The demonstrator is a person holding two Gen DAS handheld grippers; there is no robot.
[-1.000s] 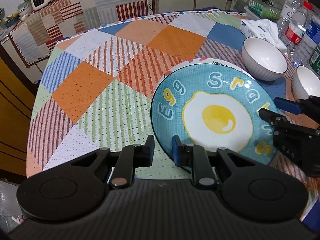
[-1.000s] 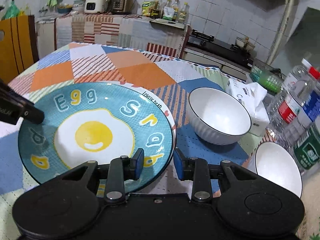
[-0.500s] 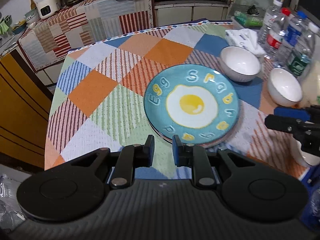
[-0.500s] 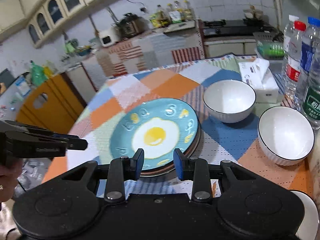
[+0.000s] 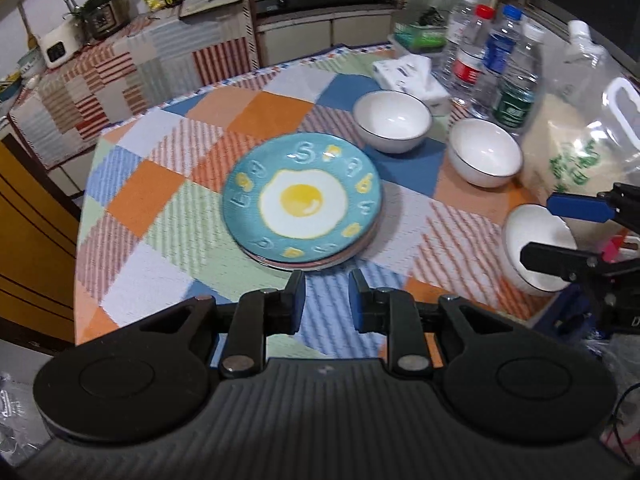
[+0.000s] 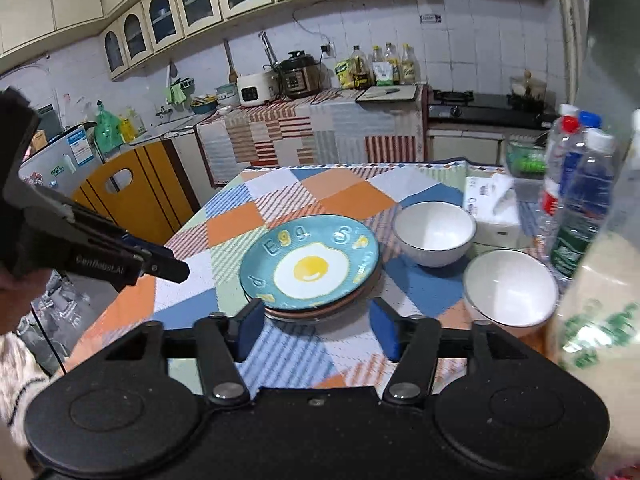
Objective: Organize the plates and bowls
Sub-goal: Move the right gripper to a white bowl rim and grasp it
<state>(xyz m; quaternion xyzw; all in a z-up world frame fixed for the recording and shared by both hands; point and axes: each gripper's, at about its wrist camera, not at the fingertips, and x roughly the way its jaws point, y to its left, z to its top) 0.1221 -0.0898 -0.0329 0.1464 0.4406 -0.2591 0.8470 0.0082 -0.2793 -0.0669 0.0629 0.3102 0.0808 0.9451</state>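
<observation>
A blue plate with a fried-egg picture lies on top of a small stack of plates in the middle of the table; it also shows in the right wrist view. Three white bowls stand to its right: a far one, a middle one and a near one. My left gripper is empty, its jaws a narrow gap apart, held above the table's near edge. My right gripper is open and empty, near the plate stack's front edge. In the left wrist view the right gripper hovers over the near bowl.
Water bottles, a tissue pack and a large plastic jug crowd the table's right side. The table has a checked cloth. A yellow chair stands at the left. A kitchen counter runs behind.
Both grippers have pulled back and up from the blue plate, which stays on the stack. The right gripper's jaws have opened wider. The left jaws keep the same narrow gap.
</observation>
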